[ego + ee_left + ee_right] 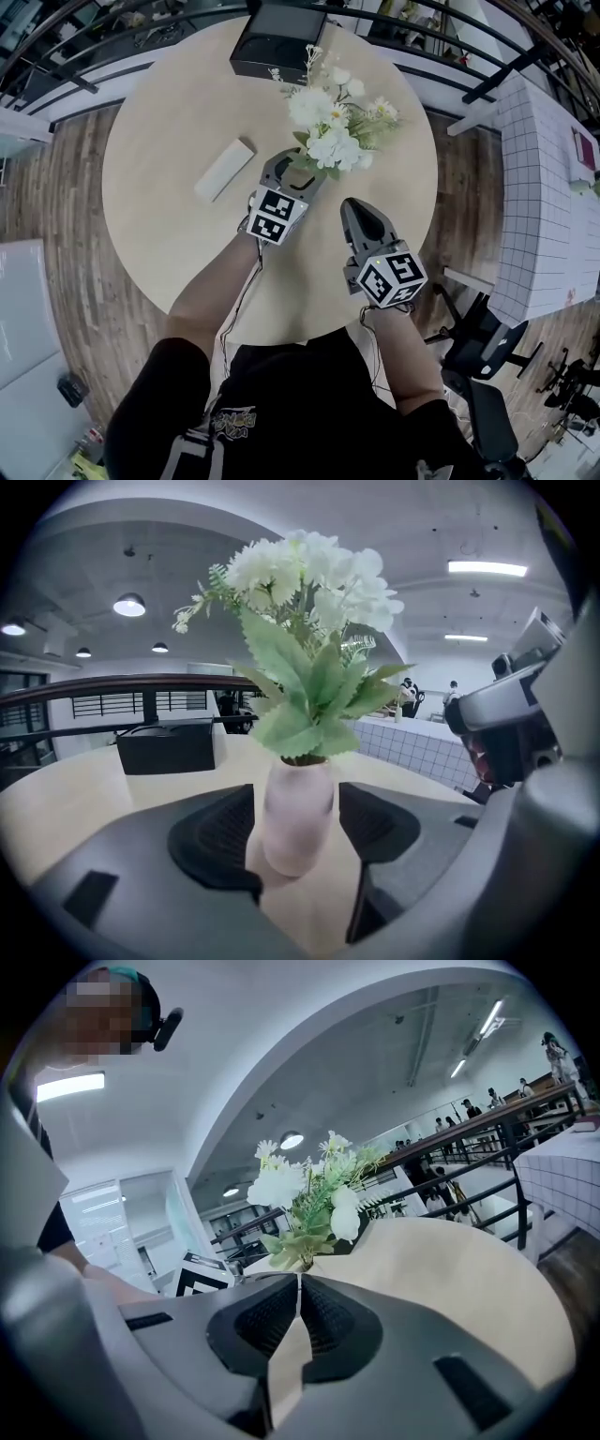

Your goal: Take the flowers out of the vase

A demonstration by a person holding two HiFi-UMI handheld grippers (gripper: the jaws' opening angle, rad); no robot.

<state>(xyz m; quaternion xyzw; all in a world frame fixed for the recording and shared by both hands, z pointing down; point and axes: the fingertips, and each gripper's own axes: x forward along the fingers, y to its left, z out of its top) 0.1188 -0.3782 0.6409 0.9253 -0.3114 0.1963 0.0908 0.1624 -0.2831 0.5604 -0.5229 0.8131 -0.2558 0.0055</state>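
A bunch of white flowers (333,127) with green leaves stands in a pale pink vase (298,817) on the round wooden table (178,103). In the head view the blooms hide most of the vase. My left gripper (292,164) is open, its jaws on either side of the vase body with a narrow gap at each pad (220,832). My right gripper (361,208) hovers to the right of the vase and nearer the person, pointing at the flowers (309,1190). It is shut with nothing between its pads (323,1316).
A black box (278,42) sits at the table's far edge behind the flowers. A flat white block (224,170) lies left of the left gripper. A white gridded table (544,187) and a black chair (487,356) stand at the right, and dark railings run beyond.
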